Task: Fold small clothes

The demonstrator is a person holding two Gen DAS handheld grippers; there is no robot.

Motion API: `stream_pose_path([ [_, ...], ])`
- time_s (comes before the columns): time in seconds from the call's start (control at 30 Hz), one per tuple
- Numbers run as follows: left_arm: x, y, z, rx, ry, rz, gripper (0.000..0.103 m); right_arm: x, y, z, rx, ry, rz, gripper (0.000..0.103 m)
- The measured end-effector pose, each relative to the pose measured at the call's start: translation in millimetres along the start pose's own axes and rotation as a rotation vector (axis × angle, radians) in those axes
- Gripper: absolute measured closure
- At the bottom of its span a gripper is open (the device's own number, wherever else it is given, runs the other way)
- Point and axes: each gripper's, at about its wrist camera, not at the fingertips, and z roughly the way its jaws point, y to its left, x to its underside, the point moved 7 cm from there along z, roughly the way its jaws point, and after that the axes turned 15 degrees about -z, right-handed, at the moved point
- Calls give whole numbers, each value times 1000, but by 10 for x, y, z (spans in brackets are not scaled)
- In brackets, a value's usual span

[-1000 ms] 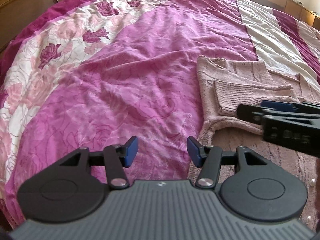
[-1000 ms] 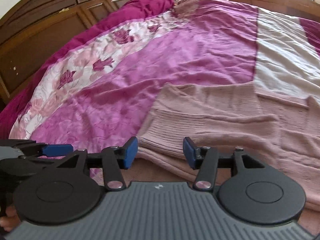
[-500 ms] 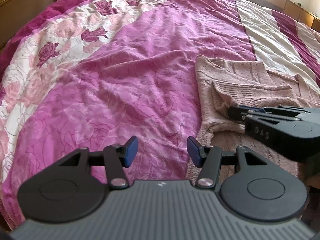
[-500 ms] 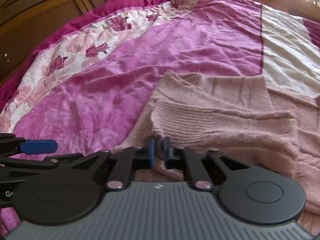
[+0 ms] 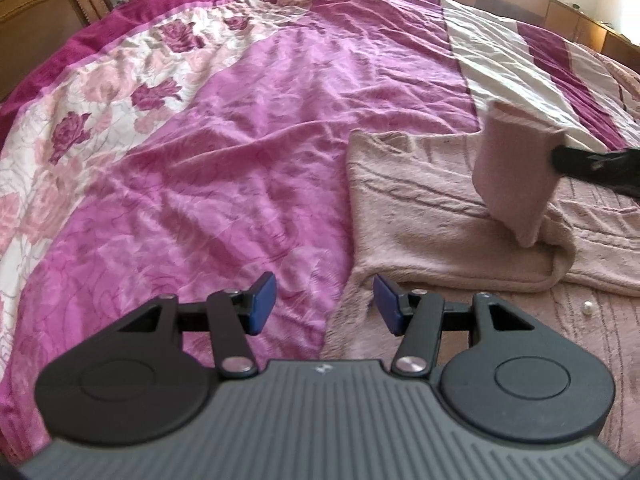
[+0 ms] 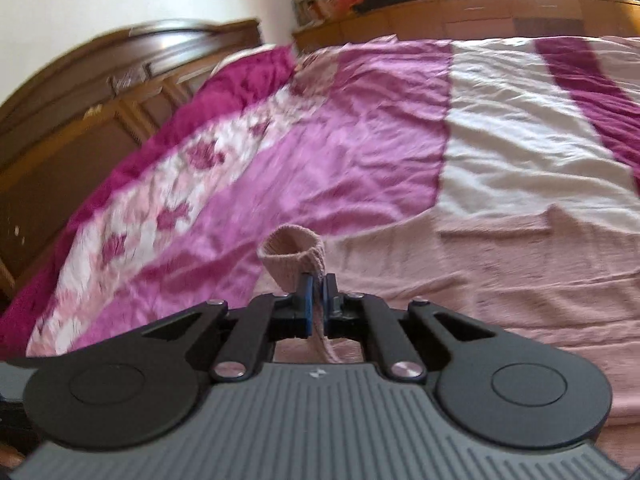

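Note:
A dusty pink knit cardigan [image 5: 420, 208] lies flat on the bed at the right of the left wrist view; it also shows in the right wrist view [image 6: 500, 264]. My right gripper [image 6: 316, 300] is shut on the cardigan's sleeve cuff [image 6: 292, 256] and holds it lifted above the garment; in the left wrist view the raised cuff [image 5: 516, 176] hangs from the right gripper's black fingers [image 5: 580, 162]. My left gripper [image 5: 324, 304] is open and empty, low over the cardigan's left edge near its hem.
A wrinkled magenta, floral and cream bedspread [image 5: 224, 152] covers the bed. A dark wooden headboard [image 6: 80, 120] stands at the left and wooden cabinets [image 6: 480, 16] along the far side. A small white button [image 5: 587, 307] shows on the cardigan front.
My right gripper closed on the sleeve cuff and lifted it up and to the right, unfolding the sleeve off the cardigan. My left gripper stayed open and barely moved.

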Motion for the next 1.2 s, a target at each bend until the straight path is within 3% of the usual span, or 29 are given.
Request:
stream_pose_path([
  [0.27,-40,-240,110,27,3,20,47,-11,-700,-568,127,-73,85,99],
  [0.53,-31,-371,269,7,18,62,47,293,-1438,-970,244,-81,212,99],
  [0.73,31,-412,364,-11,38,82,47,653,-1817,-1142,313,-46,265,99],
  [1.0,94,-458,414,-27,47,106,47,1088,-1936,-1039,363,66,274,97],
  [1.03,95,-459,416,-28,47,107,47,1140,-1951,-1035,384,83,273,94],
  [1.2,102,-461,419,-30,48,108,47,1177,-1950,-1126,437,68,297,60],
])
